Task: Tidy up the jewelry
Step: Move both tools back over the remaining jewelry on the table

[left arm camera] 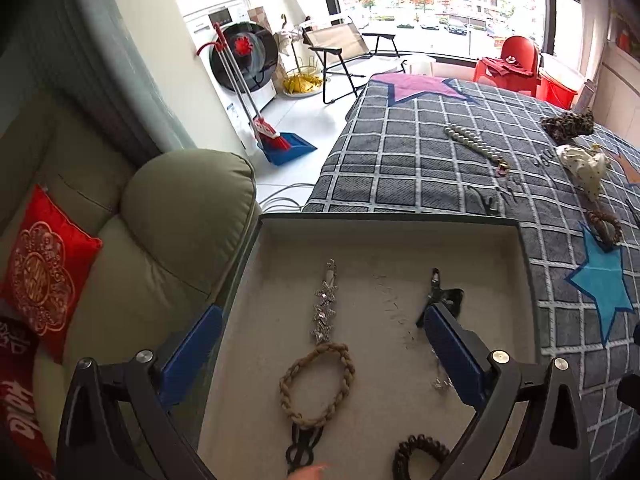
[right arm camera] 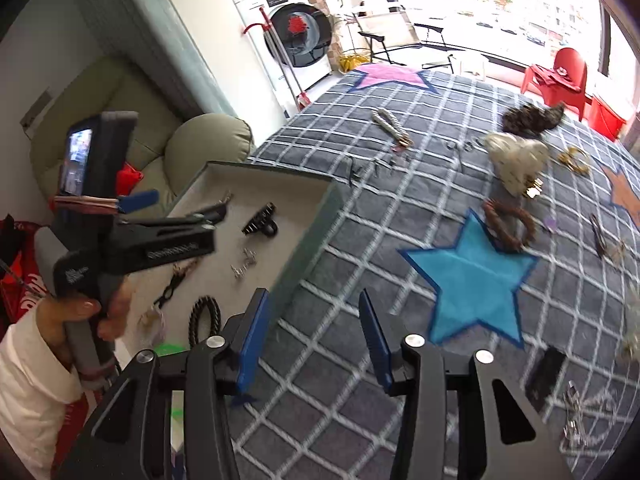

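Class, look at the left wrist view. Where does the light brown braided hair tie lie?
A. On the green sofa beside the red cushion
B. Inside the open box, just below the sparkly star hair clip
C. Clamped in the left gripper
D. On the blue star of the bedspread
B: the light brown braided hair tie lies on the floor of the open box, right below the sparkly star hair clip.

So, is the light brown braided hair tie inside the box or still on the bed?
Inside. The braided hair tie lies flat on the box floor, below the star hair clip, between the open left gripper fingers.
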Motion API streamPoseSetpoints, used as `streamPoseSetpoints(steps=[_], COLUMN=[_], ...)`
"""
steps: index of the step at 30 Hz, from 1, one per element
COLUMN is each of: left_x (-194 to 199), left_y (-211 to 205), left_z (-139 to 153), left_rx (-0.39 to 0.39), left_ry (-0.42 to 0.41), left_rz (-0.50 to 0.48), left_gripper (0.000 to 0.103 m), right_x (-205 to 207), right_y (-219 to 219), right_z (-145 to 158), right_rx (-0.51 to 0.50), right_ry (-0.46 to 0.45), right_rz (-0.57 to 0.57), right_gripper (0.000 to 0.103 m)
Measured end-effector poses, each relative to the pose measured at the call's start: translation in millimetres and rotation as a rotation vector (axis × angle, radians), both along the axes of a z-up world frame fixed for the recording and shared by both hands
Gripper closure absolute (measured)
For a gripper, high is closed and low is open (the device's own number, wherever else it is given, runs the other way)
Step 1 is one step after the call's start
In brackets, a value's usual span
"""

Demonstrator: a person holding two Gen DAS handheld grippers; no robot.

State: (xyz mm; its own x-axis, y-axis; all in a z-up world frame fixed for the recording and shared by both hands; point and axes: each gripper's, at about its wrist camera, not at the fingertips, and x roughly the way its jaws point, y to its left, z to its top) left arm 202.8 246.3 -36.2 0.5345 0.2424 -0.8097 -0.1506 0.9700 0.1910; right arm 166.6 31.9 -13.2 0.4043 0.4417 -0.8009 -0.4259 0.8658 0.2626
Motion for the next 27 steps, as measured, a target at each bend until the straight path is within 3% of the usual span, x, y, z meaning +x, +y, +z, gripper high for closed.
streamPoseSetpoints(steps=[6, 16, 27], left_x=[-31, -86, -101], left_y=[-31, -124, -217], left_z=[24, 47, 22], left_rx=[0.023, -0.062, -0.143], left_ry=[-0.045, -0.073, -0.008], left_rz=[-0.064, -0.241, -0.331], left_gripper=[0.001, 0.001, 0.001], right_x=[-24, -57, -83], right_y=[-47, -145, -237], right_z=[3, -11, -26], right_rx=[0.013, 0.004, -0.08], right_ry=[-0.01, 0.016, -0.004], right_rz=[-0.07, -0.24, -0.388], right_gripper=[0.022, 0.018, 0.018])
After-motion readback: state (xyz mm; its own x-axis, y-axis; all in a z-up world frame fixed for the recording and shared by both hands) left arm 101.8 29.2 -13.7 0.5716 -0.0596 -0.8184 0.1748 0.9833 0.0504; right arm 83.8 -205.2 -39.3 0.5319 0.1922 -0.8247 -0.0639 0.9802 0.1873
